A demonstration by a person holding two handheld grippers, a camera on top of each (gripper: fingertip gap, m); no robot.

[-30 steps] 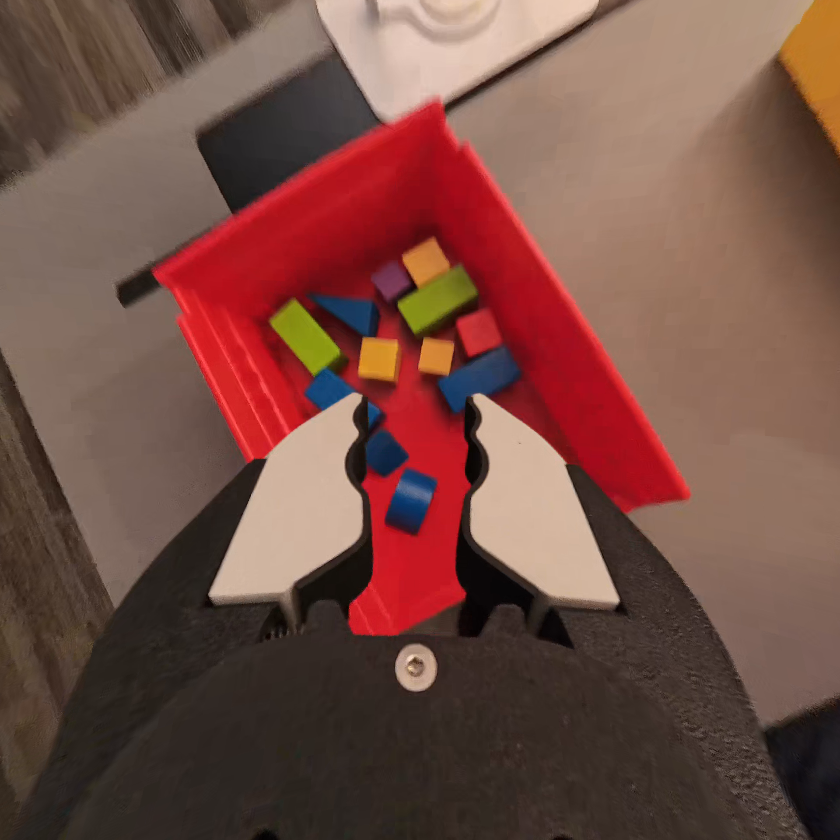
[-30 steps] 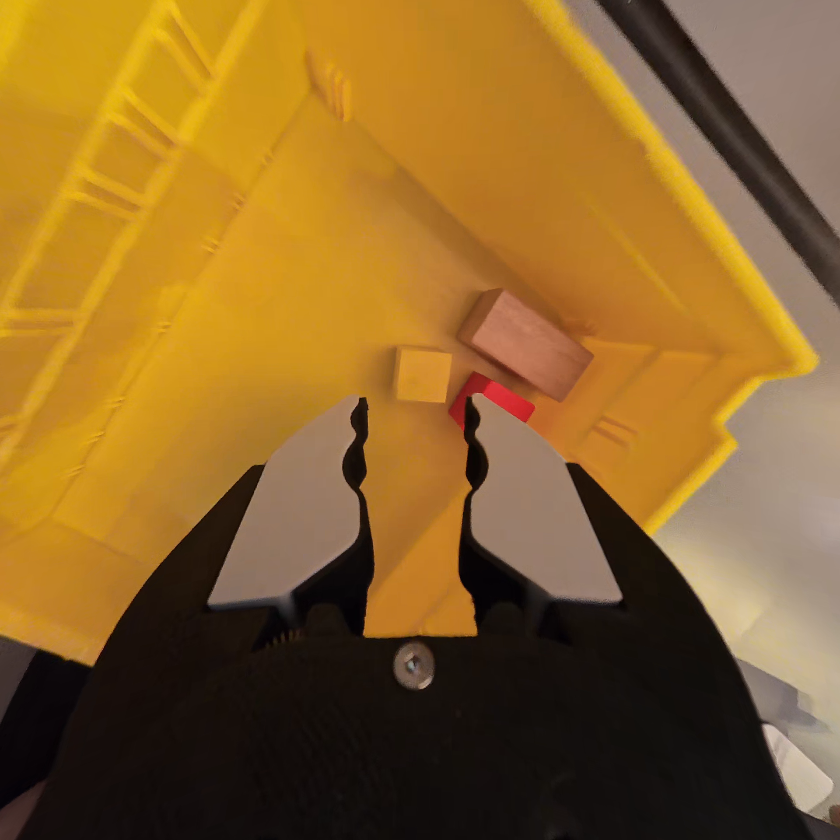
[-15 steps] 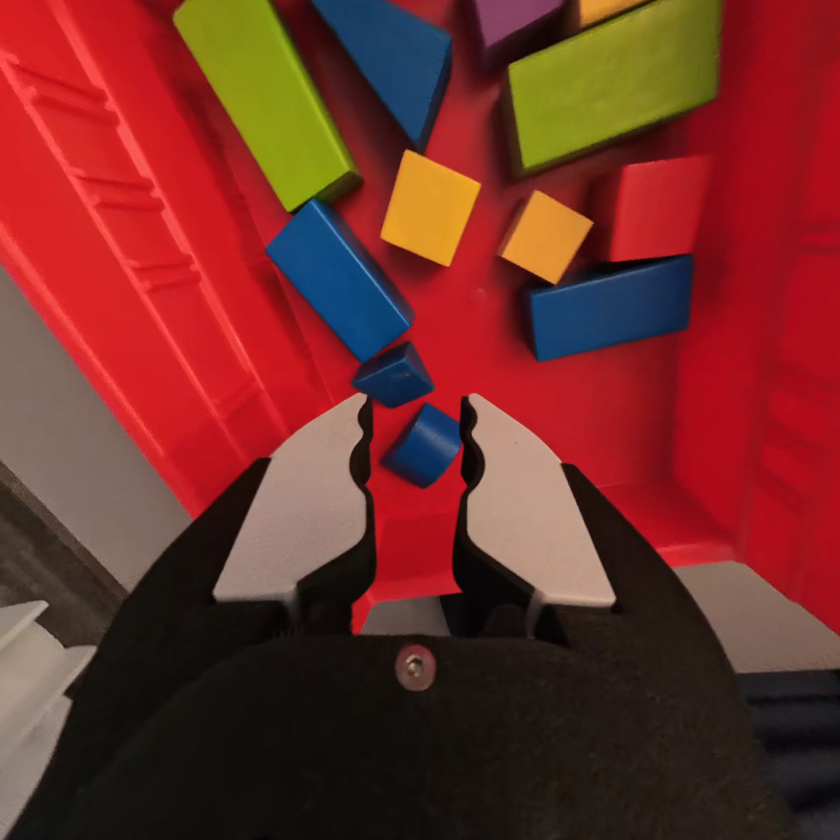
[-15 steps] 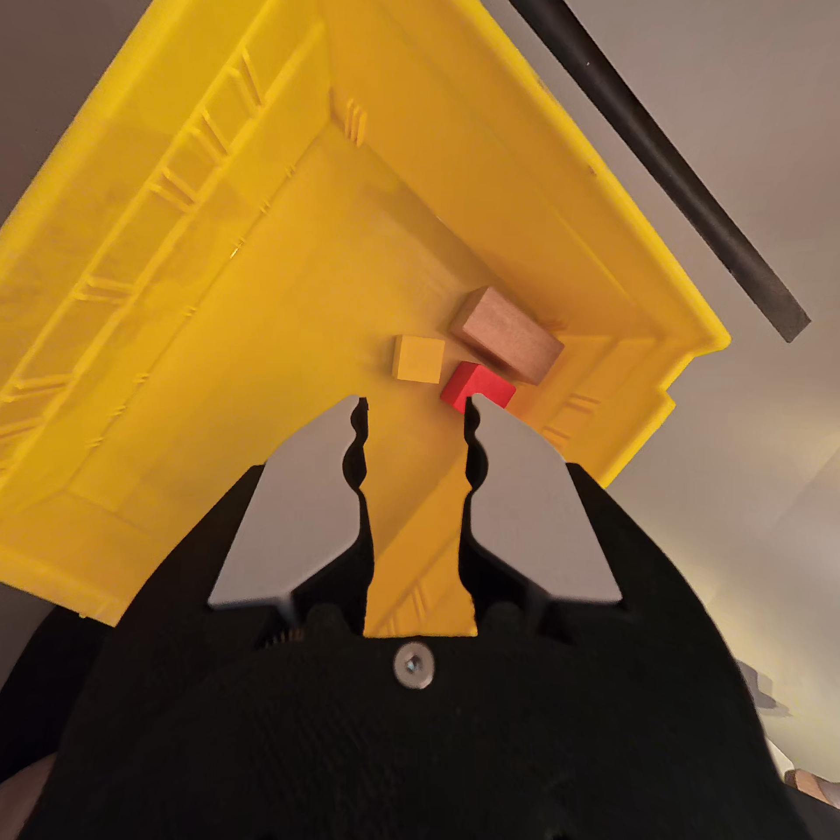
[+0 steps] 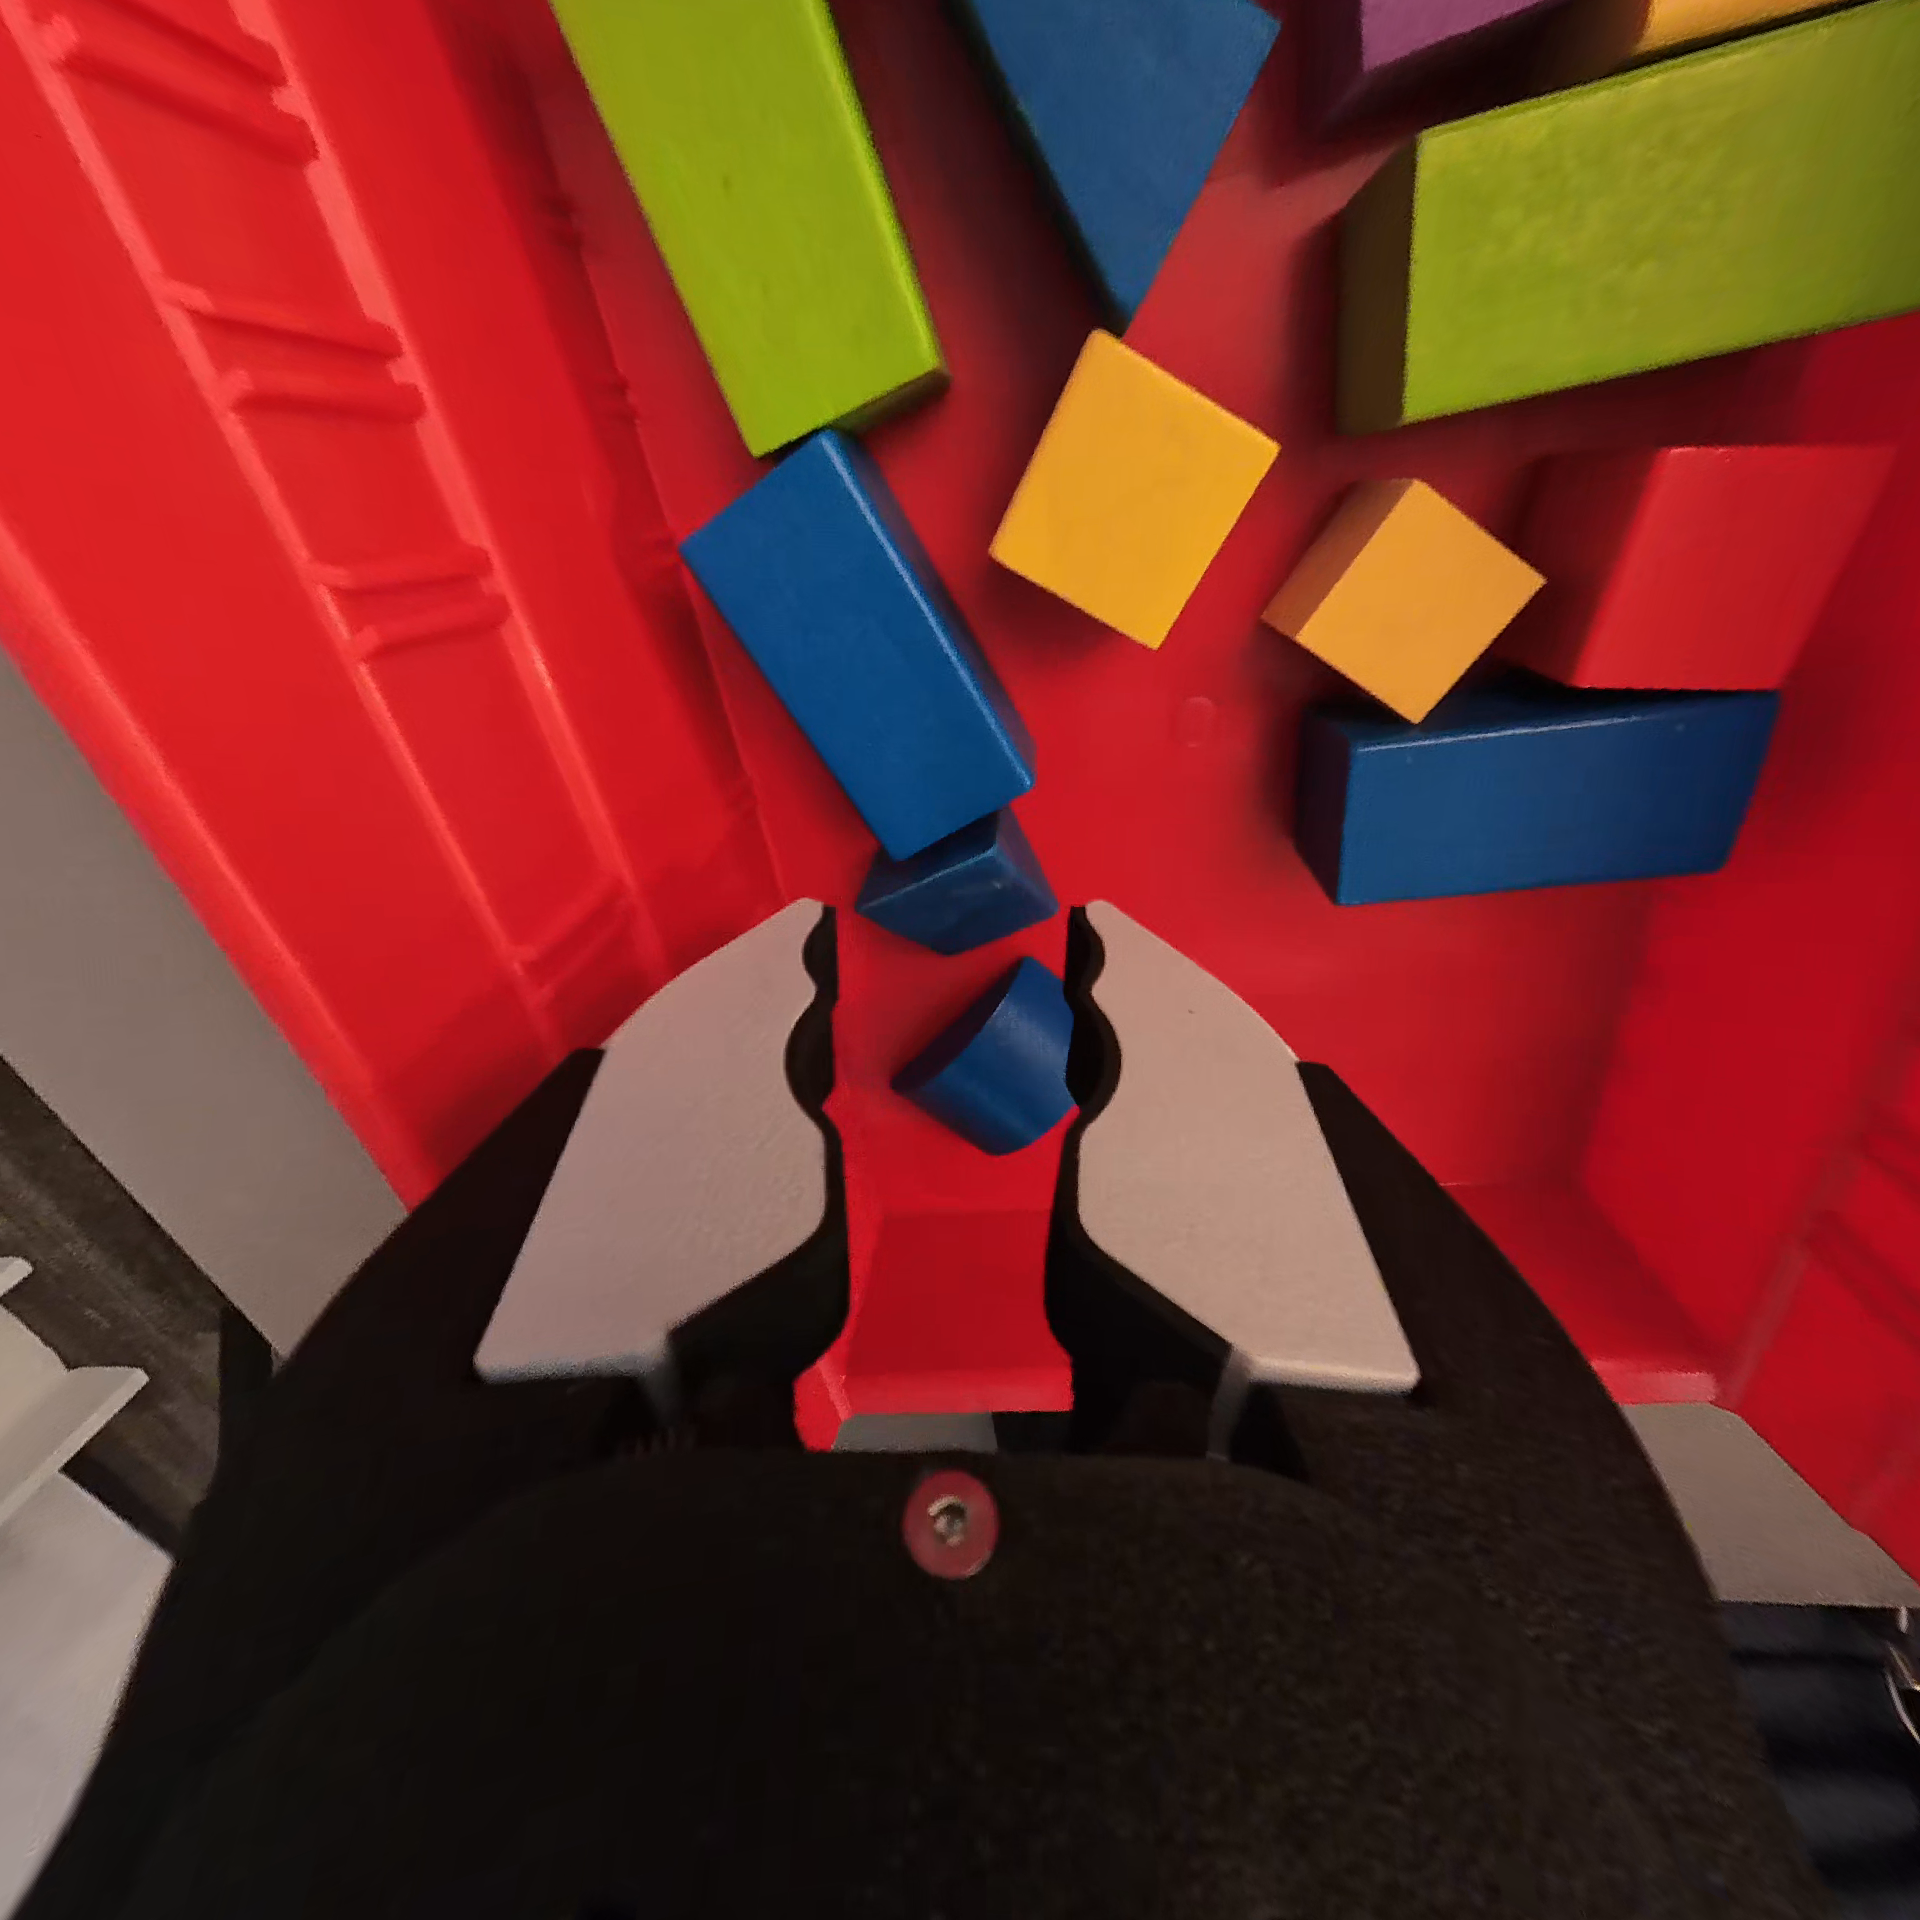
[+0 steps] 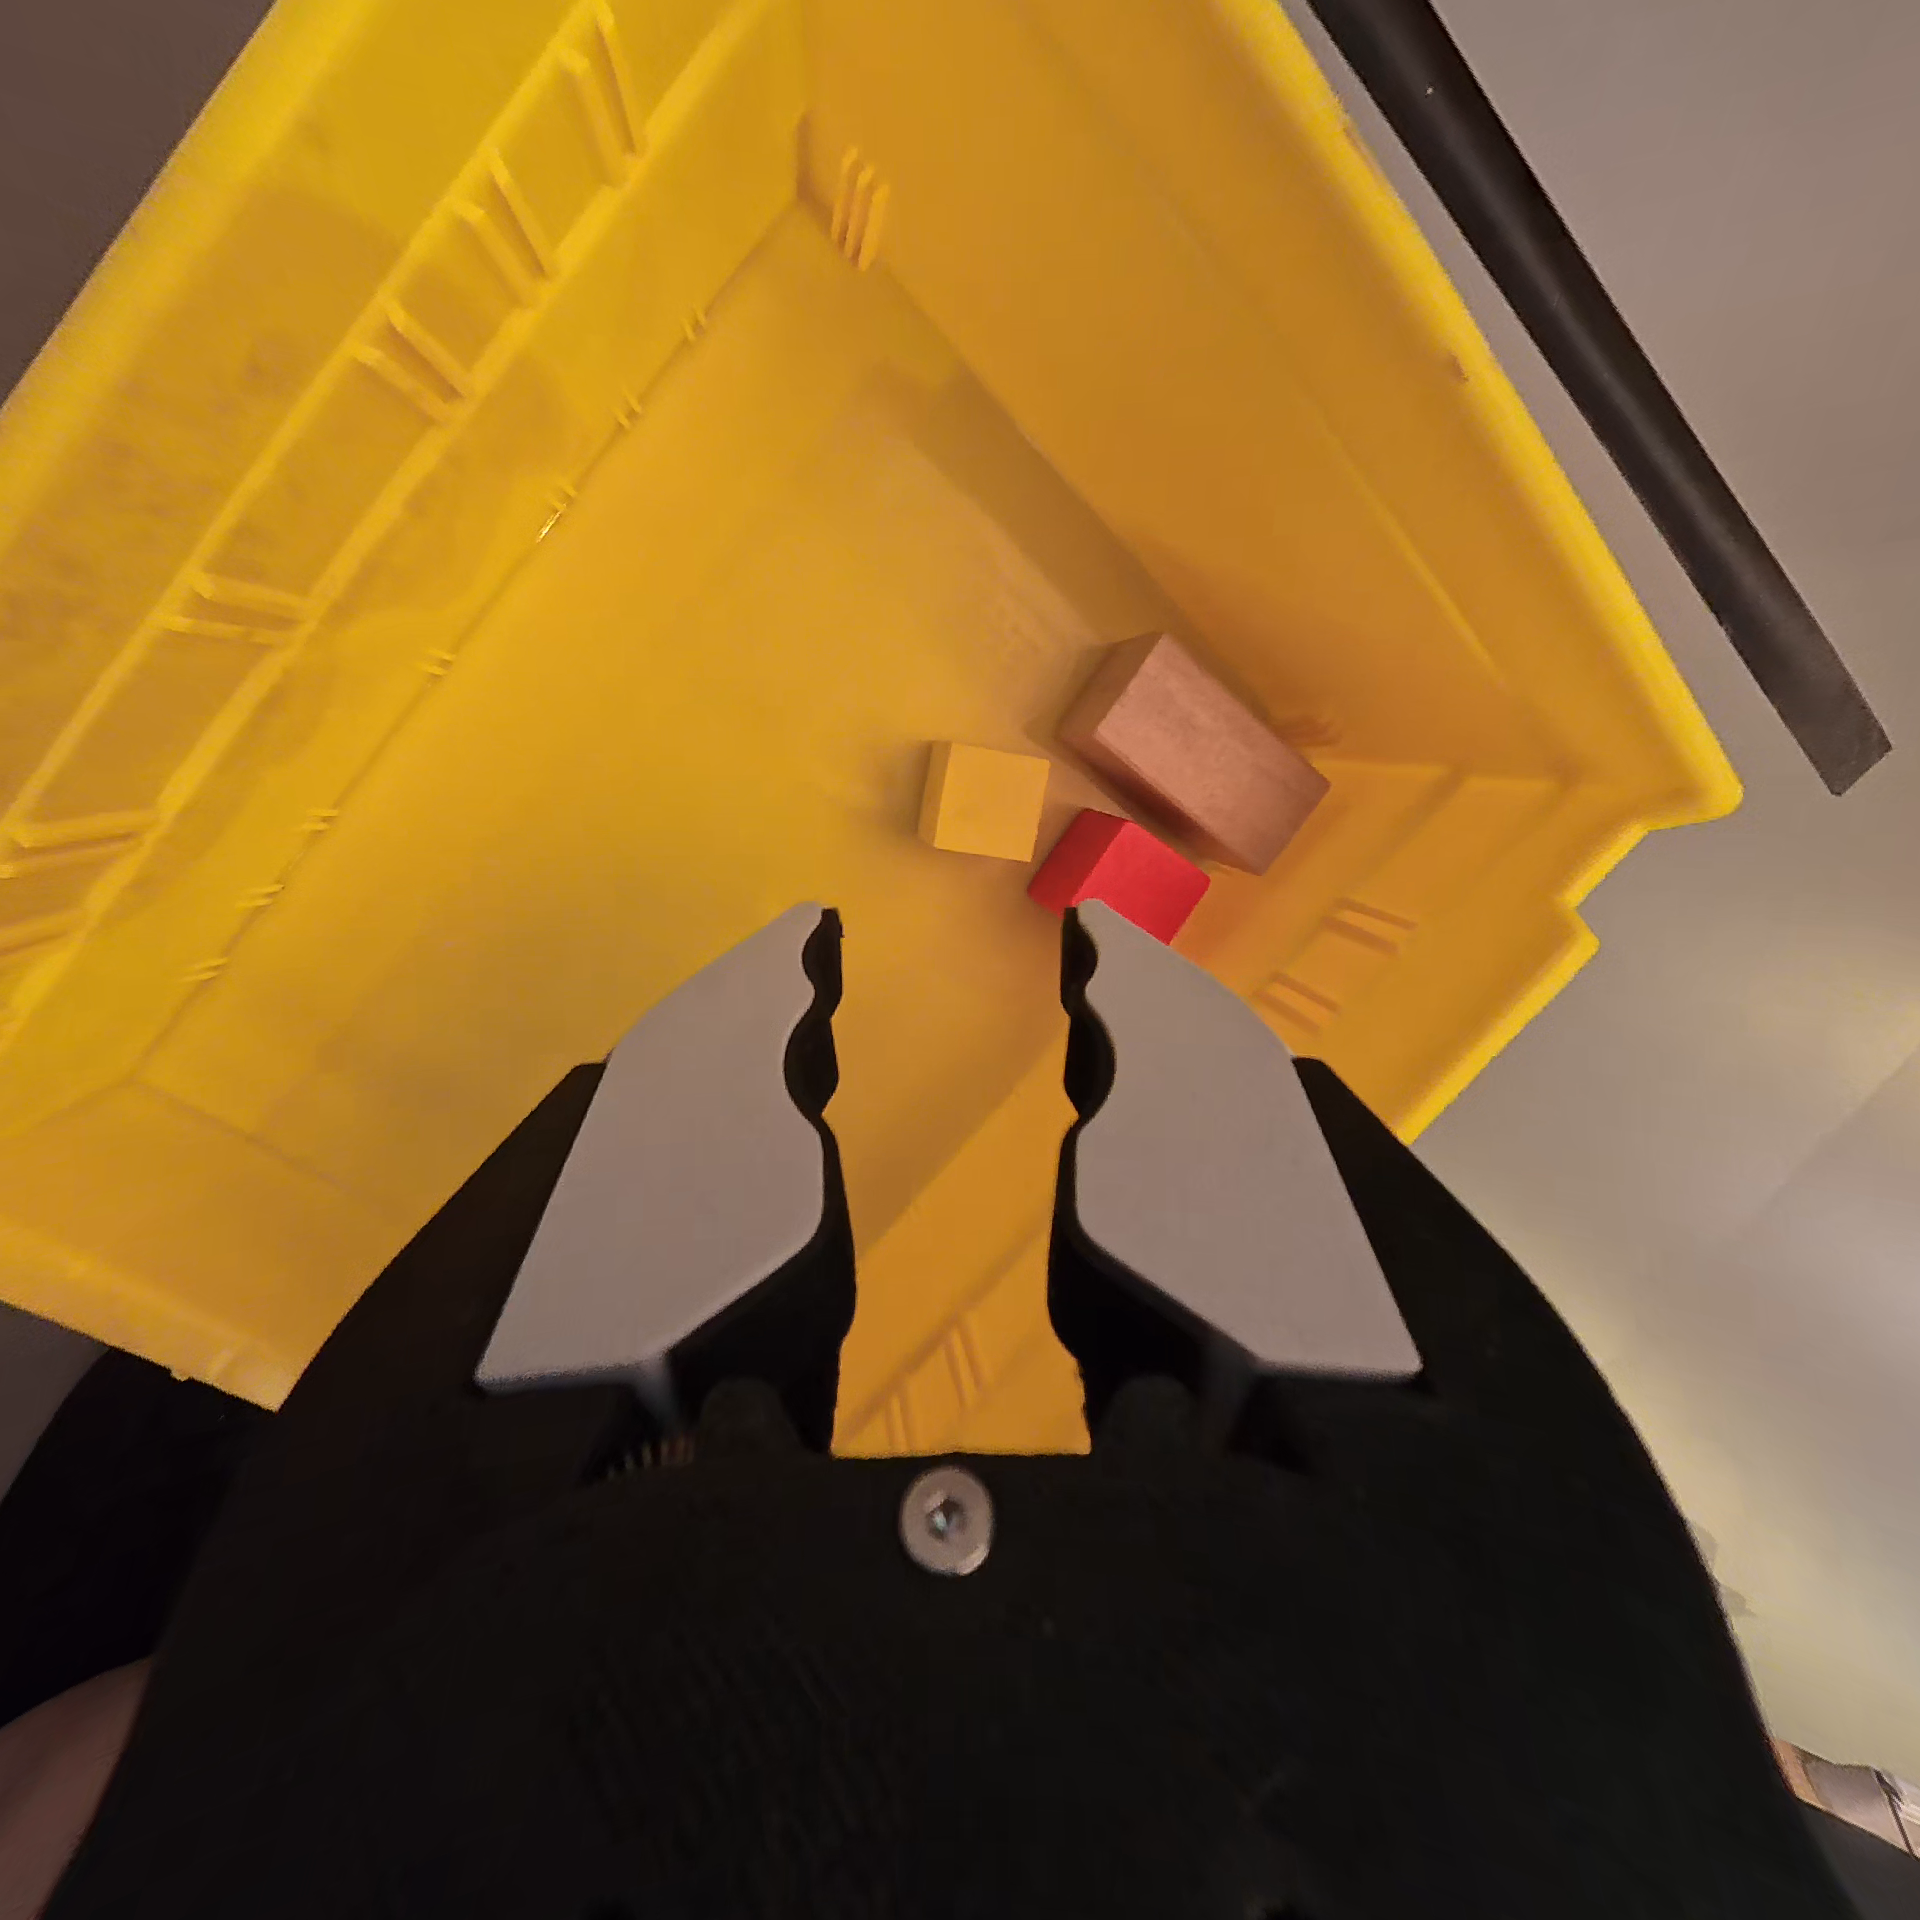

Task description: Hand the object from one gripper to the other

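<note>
In the left wrist view my left gripper (image 5: 948, 914) is open, low inside a red bin (image 5: 312, 540). A small blue half-round block (image 5: 992, 1060) lies on the bin floor between its fingers, close to the right finger and with a gap to the left one. A small blue wedge (image 5: 956, 888) lies just beyond the fingertips. In the right wrist view my right gripper (image 6: 948, 914) is open and empty above a yellow bin (image 6: 520, 623). That bin holds a yellow cube (image 6: 982, 800), a red block (image 6: 1122, 873) and a plain wooden block (image 6: 1195, 753).
The red bin also holds two green blocks (image 5: 748, 208), long blue blocks (image 5: 852, 644) (image 5: 1538, 800), a blue triangle (image 5: 1122, 125), yellow cubes (image 5: 1132, 488), a red block (image 5: 1704, 571) and a purple one (image 5: 1434, 31). Grey table (image 5: 125, 1039) lies left. A black bar (image 6: 1621, 416) lies beyond the yellow bin.
My left gripper has dropped down into the red bin and moved forward until the blue half-round block sits between its fingers. My right gripper has risen slightly from the yellow bin.
</note>
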